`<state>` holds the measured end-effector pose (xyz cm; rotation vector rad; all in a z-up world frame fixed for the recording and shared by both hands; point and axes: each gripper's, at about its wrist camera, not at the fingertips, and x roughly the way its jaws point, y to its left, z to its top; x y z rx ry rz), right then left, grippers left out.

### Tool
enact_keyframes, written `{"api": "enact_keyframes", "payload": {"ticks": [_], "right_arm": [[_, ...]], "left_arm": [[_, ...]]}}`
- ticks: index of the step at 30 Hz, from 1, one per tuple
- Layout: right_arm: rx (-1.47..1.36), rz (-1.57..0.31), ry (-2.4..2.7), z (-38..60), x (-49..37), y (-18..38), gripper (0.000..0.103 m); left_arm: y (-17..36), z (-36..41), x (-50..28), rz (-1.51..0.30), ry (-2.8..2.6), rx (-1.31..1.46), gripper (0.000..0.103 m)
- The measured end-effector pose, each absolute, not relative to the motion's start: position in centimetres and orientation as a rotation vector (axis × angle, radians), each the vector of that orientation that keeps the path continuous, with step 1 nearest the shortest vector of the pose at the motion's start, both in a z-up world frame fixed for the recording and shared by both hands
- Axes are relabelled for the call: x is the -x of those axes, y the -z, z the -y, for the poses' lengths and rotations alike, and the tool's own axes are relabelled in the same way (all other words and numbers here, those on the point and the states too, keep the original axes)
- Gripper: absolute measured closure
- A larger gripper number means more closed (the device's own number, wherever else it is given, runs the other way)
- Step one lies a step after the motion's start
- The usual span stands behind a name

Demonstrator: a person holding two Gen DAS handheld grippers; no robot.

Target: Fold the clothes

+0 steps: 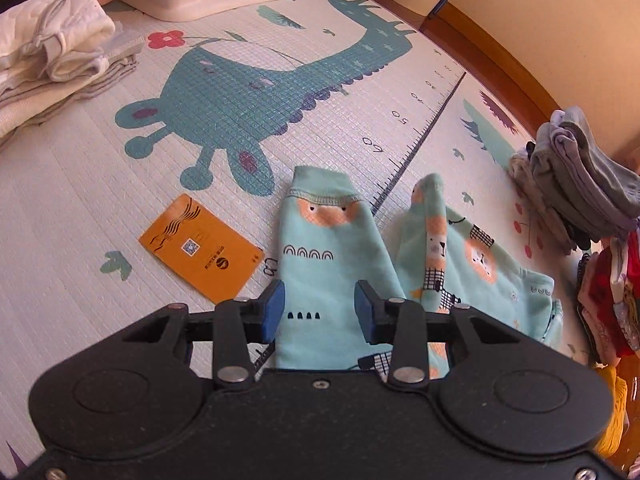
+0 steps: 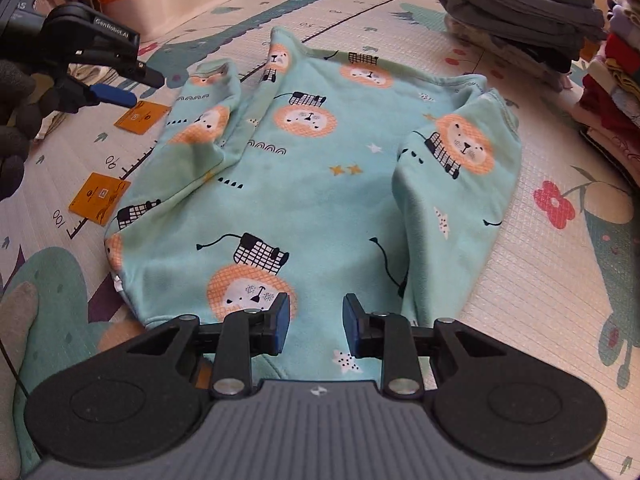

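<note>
The mint lion-print garment lies flat on the play mat, mid-frame. Left claw and right claw both hover released above it.

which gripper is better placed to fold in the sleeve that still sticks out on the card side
Left. The left gripper hangs open right over that sleeve, beside the orange card. The right gripper, also open, sits at the shirt's hem, farther from it.

Bare mat right of garment; clothes stacks beyond
</note>
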<state>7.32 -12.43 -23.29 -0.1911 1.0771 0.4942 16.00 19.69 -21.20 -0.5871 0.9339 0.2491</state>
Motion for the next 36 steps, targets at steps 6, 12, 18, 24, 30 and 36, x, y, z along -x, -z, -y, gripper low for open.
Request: {"api": "enact_keyframes", "payload": {"ticks": [6,12,18,24,30,36], "right_arm": [[0.198,-1.136,-0.515,12.5,-7.0,25.7,0.069],[0.182,-1.135,-0.515,12.4,-6.8,25.7,0.064],[0.158,-1.136,-0.515,12.5,-7.0,25.7,0.063],[0.129,-1.169,-0.500,12.0,-7.4,25.8,0.052],[0.088,-1.205,-0.458,11.8,-7.9,25.7,0.052],[0.082,-1.214,-0.462,11.0,-7.7,25.6,0.060]], "left_arm": [[23.6,-21.5,-19.6,-0.952,-0.260,0.577,0.067],[25.5,-21.5,-21.2,-0.980,-0.284,0.575,0.071],[24.9,-21.4,-21.2,-0.980,-0.297,0.540,0.102],[21.8,-22.6,-19.6,-0.903,-0.306,0.517,0.103],[19.2,-26.2,-16.7,-0.827,-0.408,0.516,0.103],[18.8,-30.0,-13.6,-0.800,-0.525,0.542,0.103]]}}
